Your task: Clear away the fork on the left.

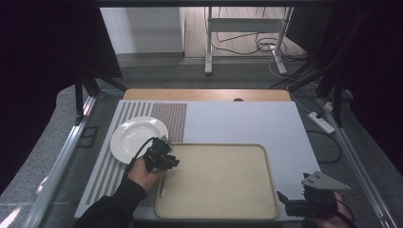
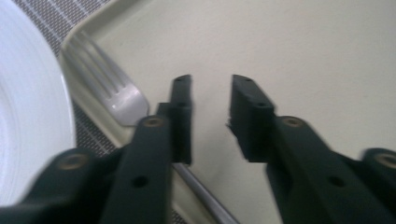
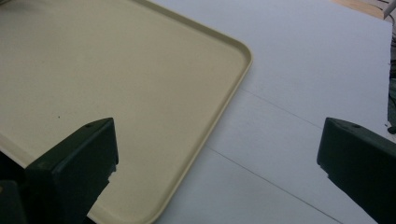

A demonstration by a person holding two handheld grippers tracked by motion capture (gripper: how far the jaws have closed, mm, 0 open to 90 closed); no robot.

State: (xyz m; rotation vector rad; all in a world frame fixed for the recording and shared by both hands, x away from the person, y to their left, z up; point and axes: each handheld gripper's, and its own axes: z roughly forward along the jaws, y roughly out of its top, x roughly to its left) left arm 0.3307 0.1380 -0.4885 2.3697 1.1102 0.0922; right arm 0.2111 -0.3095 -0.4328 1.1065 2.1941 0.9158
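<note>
A beige tray (image 1: 218, 180) lies at the front middle of the table. A metal fork (image 1: 162, 186) rests along its left rim; in the left gripper view the fork (image 2: 116, 95) lies tines-up over the rim, its handle passing under the left jaw. My left gripper (image 1: 172, 160) hovers over the tray's left edge. Its jaws (image 2: 211, 81) stand apart, with nothing between them but bare tray (image 2: 280, 46). A white plate (image 1: 135, 135) sits just left of it. My right gripper (image 1: 285, 199) is held wide open (image 3: 218, 126) at the tray's (image 3: 116, 70) front right corner.
The plate (image 2: 28, 116) rests on a striped placemat (image 1: 166, 118) left of the tray. A white table surface (image 1: 247, 123) extends behind and to the right of the tray. Beyond the table's far edge are a desk frame and cables (image 1: 247, 42) on the floor.
</note>
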